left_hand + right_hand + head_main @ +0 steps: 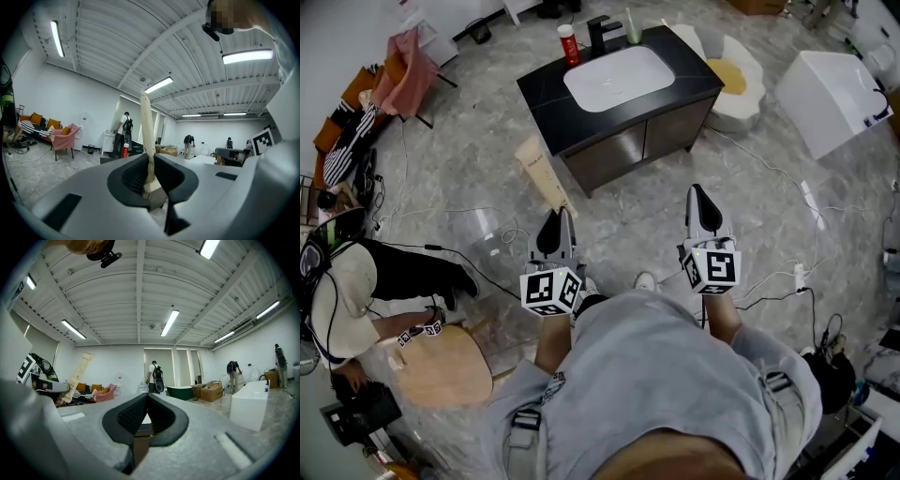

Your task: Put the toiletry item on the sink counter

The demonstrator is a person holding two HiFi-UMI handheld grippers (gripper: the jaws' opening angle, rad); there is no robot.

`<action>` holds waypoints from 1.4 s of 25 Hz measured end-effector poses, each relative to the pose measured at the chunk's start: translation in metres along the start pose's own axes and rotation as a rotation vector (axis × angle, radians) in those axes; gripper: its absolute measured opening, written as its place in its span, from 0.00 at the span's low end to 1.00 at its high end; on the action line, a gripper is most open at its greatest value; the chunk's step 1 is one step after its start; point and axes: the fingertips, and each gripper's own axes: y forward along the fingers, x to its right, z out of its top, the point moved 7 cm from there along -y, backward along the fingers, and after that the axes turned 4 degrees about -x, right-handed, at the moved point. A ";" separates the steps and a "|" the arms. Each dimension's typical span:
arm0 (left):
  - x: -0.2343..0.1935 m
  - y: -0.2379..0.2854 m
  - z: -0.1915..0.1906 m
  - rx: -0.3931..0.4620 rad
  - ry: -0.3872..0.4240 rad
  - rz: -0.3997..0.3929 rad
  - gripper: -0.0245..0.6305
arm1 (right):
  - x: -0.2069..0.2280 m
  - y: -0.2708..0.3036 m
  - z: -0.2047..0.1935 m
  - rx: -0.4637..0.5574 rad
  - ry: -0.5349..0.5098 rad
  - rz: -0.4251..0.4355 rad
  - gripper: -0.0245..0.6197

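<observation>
My left gripper (556, 217) is shut on the lower end of a long, flat cream tube (543, 174), which slants up and to the left above the floor. In the left gripper view the tube (146, 124) stands up from between the two pads. In the right gripper view the same tube (78, 372) shows at the far left. My right gripper (701, 193) is shut with nothing in it. Both grippers hang over the marble floor, well short of the black sink counter (551, 94) with its white basin (617, 78).
A red bottle (569, 44), a black faucet (602, 33) and a green item (633, 28) stand at the counter's back edge. A white bathtub (837, 99) is at the right. A crouching person (342, 298), a round stool (441, 366) and floor cables (783, 173) surround me.
</observation>
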 end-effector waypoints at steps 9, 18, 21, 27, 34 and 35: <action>0.010 0.011 -0.006 -0.012 0.002 0.012 0.09 | 0.018 0.009 -0.004 -0.024 0.004 -0.001 0.05; -0.030 0.034 0.010 -0.006 0.007 0.004 0.10 | -0.007 0.050 0.002 -0.011 0.014 -0.005 0.05; -0.047 0.045 0.019 0.001 0.013 -0.010 0.09 | -0.018 0.067 0.005 -0.006 0.017 -0.016 0.05; -0.086 0.071 0.033 0.007 0.021 -0.041 0.09 | -0.042 0.102 0.010 0.008 0.016 -0.040 0.05; -0.134 0.090 0.046 0.009 0.009 -0.062 0.09 | -0.076 0.139 0.013 -0.002 0.007 -0.062 0.05; -0.141 0.092 0.047 0.007 0.007 -0.064 0.09 | -0.081 0.144 0.014 -0.002 0.005 -0.064 0.05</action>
